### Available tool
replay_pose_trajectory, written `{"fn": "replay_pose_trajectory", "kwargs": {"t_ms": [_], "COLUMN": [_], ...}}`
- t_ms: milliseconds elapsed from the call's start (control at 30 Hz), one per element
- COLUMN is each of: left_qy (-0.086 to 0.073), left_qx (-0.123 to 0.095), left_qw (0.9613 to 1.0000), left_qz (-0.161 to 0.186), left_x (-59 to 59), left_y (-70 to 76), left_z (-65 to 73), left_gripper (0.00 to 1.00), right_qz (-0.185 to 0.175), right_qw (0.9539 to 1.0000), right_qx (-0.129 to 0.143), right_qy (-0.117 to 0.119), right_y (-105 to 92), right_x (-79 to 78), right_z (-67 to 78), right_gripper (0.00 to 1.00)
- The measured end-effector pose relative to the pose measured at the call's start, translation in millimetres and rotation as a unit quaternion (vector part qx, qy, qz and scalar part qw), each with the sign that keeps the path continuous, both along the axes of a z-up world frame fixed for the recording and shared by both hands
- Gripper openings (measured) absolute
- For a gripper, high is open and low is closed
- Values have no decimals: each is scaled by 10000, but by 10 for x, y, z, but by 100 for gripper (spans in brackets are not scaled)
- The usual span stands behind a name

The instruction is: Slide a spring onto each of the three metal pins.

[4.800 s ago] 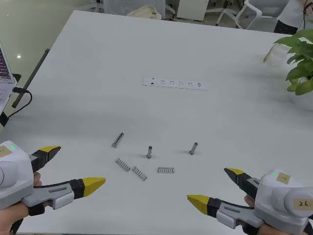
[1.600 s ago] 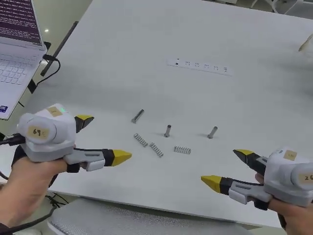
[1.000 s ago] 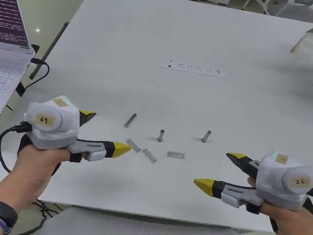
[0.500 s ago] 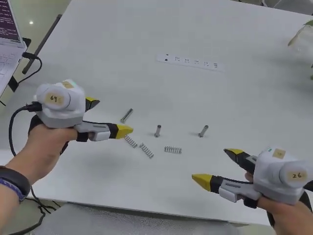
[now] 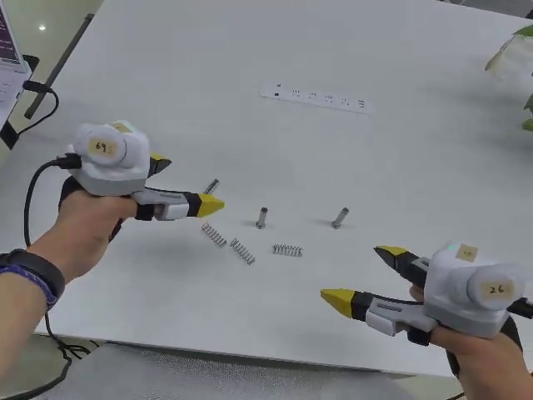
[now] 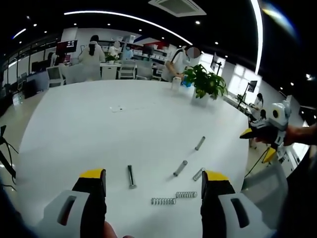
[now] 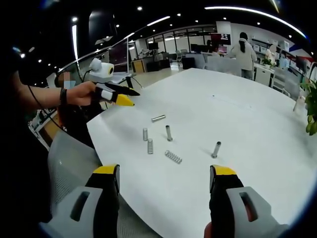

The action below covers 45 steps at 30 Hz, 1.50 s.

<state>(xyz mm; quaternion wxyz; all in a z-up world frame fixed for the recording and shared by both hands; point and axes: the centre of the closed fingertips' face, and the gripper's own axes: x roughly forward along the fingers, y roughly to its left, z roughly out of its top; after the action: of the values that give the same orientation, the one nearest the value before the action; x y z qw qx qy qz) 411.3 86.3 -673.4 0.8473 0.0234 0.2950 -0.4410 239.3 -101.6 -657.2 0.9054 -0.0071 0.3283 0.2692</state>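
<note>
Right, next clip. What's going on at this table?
A person holds a gripper in each hand over a white table. The left pin, middle pin and right pin sit apart from three loose springs; no spring is on a pin yet. The left gripper is open, one tip close to the left pin. The right gripper is open near the table's front edge, holding nothing.
</note>
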Motion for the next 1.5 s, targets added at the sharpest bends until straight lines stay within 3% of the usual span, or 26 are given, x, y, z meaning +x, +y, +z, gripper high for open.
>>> {"fn": "replay_pose_trajectory", "kwargs": {"t_ms": [367, 433, 567, 700, 833, 933, 1133, 1367, 1500], "left_qy": [198, 264, 312, 402, 589, 609, 753, 658, 697], "left_qx": [113, 71, 68, 97, 4, 139, 148, 249, 283], "left_qw": [9997, 9996, 9994, 9990, 9977, 9974, 9962, 9962, 9956], "left_qz": [28, 77, 109, 141, 340, 344, 419, 505, 554], "left_x": [158, 233, 228, 279, 326, 341, 348, 421, 435], "left_y": [-49, -62, -122, -161, -188, -195, -243, -293, -314], "left_z": [-244, -313, -315, -413, -524, -626, -768, -870, -918], "left_gripper": [73, 73, 73, 72, 70, 68, 63, 52, 47], "right_qz": [-31, -29, -30, -49, -75, -87, -154, -218, -272], "right_qw": [10000, 10000, 10000, 10000, 10000, 9999, 9998, 9996, 9995], "right_qx": [-7, -15, -31, -46, -52, -59, -72, -91, -70], "right_qy": [-1, 15, 13, 15, 29, 53, 91, 147, 168], "right_y": [-33, -34, -41, -49, -51, -53, -92, -145, -163], "right_x": [-34, -49, -63, -73, -99, -119, -149, -168, -177], "right_z": [15, 15, 32, 47, 41, 32, 13, 6, 2], "right_gripper": [74, 74, 74, 74, 74, 74, 74, 73, 73]}}
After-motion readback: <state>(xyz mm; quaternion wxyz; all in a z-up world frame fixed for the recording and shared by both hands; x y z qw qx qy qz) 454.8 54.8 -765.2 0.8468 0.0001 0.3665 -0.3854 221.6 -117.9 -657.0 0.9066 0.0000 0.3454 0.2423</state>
